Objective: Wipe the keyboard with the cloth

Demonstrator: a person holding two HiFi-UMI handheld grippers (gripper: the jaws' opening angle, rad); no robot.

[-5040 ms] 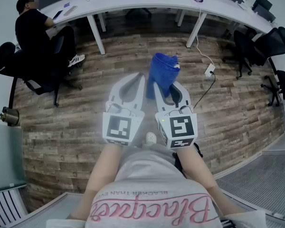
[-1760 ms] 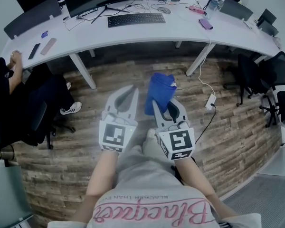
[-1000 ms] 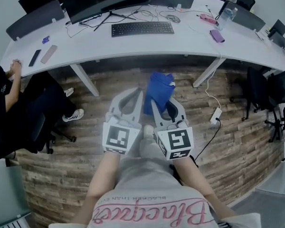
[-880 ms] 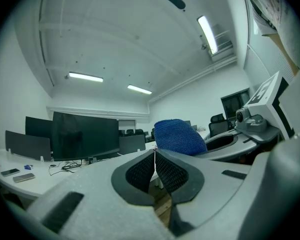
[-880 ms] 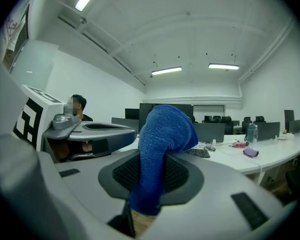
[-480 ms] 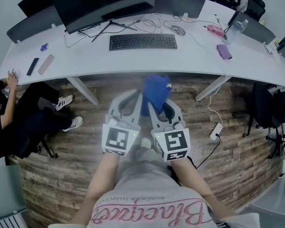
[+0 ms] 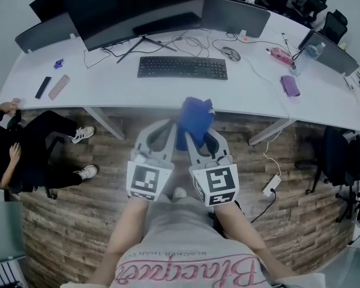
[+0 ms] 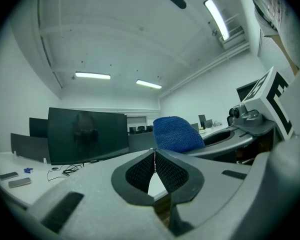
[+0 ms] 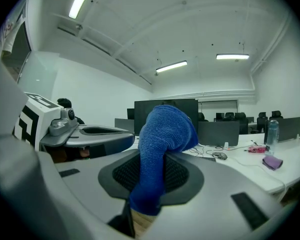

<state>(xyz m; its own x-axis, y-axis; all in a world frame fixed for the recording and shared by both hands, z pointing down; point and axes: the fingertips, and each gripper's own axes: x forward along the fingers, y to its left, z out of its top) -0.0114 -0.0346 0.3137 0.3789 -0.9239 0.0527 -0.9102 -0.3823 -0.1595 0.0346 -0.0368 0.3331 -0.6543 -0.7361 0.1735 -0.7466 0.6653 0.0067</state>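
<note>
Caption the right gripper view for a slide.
Right gripper shut on a blue cloth, white desk ahead.

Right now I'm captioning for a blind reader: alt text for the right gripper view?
The right gripper is shut on a blue cloth that sticks up between its jaws. Behind it lies a white office desk.
</note>
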